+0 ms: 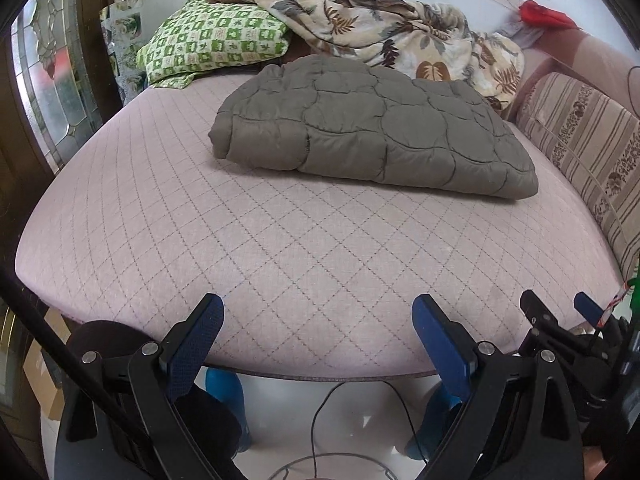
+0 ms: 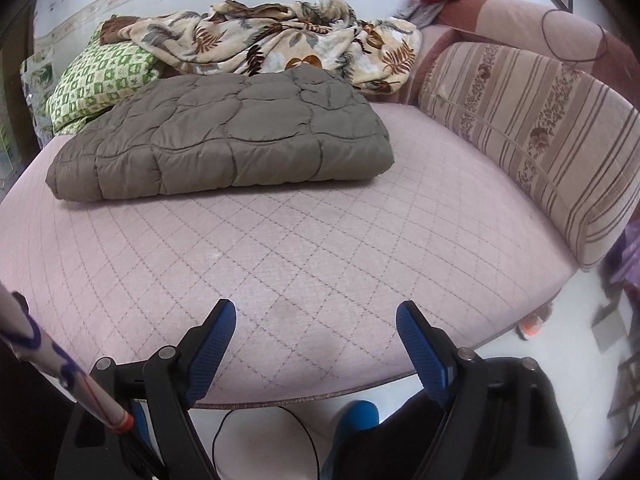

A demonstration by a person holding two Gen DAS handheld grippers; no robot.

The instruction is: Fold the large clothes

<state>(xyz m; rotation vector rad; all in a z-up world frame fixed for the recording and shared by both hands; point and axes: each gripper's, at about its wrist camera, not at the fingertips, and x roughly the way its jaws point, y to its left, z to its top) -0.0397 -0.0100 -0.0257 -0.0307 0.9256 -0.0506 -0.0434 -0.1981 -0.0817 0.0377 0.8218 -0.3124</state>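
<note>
Where left wrist view looks across pink bed (image 1: pixel 240 240), left gripper (image 1: pixel 318 316) hangs at near edge, fingers wide apart, empty; folded grey quilt (image 1: pixel 372 136) lies mid-bed, well apart. Right wrist view: right gripper (image 2: pixel 316 322) also spread, empty; quilt (image 2: pixel 224 136) far left, striped cushion (image 2: pixel 540 140) right

A pink quilted bed (image 1: pixel 280 240) meets a striped cushion (image 2: pixel 540 148) below white walls.
</note>
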